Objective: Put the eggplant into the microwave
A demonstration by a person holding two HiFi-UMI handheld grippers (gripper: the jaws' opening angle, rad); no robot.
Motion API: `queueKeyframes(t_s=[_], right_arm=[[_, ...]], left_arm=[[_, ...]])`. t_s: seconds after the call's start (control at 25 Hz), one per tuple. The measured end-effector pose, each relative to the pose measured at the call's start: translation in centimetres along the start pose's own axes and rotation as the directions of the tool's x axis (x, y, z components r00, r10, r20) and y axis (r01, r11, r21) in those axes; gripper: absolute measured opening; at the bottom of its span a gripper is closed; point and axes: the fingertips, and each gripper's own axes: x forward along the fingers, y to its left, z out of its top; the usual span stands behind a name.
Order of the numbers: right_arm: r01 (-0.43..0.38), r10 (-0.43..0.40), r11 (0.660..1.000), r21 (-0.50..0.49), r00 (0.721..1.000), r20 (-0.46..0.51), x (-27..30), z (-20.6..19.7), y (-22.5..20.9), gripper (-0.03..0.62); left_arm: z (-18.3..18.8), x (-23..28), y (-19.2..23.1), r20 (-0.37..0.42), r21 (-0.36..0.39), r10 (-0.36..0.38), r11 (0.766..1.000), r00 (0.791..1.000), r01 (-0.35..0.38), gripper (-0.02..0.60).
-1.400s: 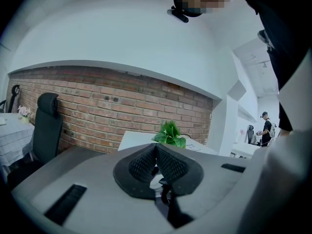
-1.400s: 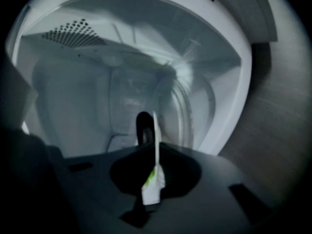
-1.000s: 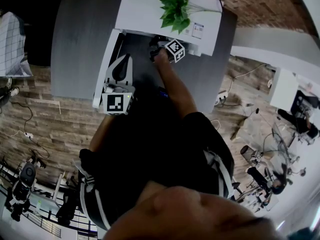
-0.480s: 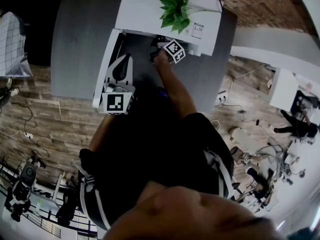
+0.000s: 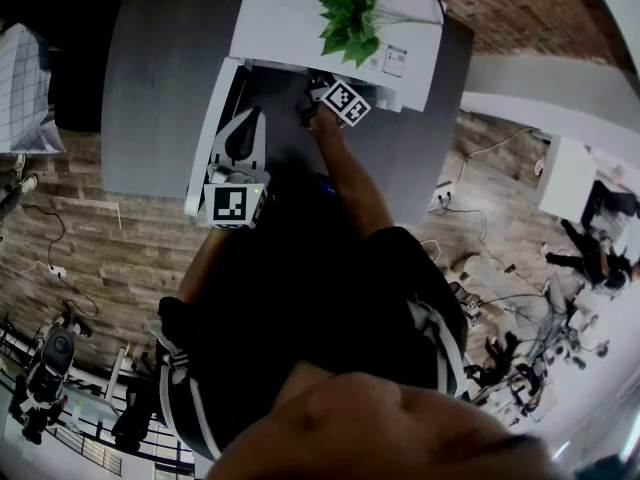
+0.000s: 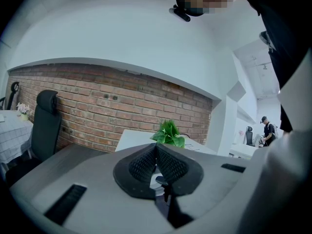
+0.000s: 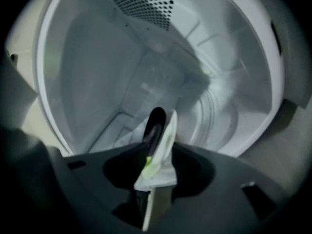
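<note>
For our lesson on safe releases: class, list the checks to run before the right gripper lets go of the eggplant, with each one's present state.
1. Microwave door open: ok.
2. Right gripper inside the microwave cavity: ok.
3. Eggplant clamped in its jaws: ok.
4. Eggplant resting on the cavity floor: cannot tell.
5. Left gripper shut, empty, outside the cavity: ok.

Edge-on and soft with blur, the eggplant [image 7: 155, 123] sits in the right gripper [image 7: 159, 130], its near end buried between the jaws; the microwave [image 7: 87, 67] walls run off the picture left and right; from the head view only that gripper's marker cube [image 5: 346, 102] shows, the jaws lost inside the microwave's mouth; a person [image 6: 265, 129] far right is too small to make out.
</note>
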Motion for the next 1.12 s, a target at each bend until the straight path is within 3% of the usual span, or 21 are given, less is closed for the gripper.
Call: queueKeyframes(t_s=[0.48,0.68,0.88,1.12], right_arm=[[-0.034,-0.003,0.97,-0.241,0.988,-0.153,0.1,-1.2,0.5,0.224],[-0.047,-0.048,0.922,-0.384,0.971,-0.234,0.1,-2.2,0.5,0.235],[-0.079,-0.068,0.881,-0.467,0.954,-0.291,0.1,-2.8,0.5,0.241],[-0.112,-0.112,0.802,-0.587,0.937,-0.332,0.0,-3.2,0.6,0.242]], left_arm=[[-0.2,0.1,0.0,0.0,0.006,-0.013,1.0,1.0,0.013,0.035],[-0.4,0.1,0.0,-0.002,0.017,-0.02,1.0,1.0,0.02,0.035],[-0.5,0.2,-0.1,-0.005,0.011,-0.023,1.0,1.0,0.024,0.035],[-0.5,0.3,-0.1,-0.008,0.008,-0.024,1.0,1.0,0.024,0.035]])
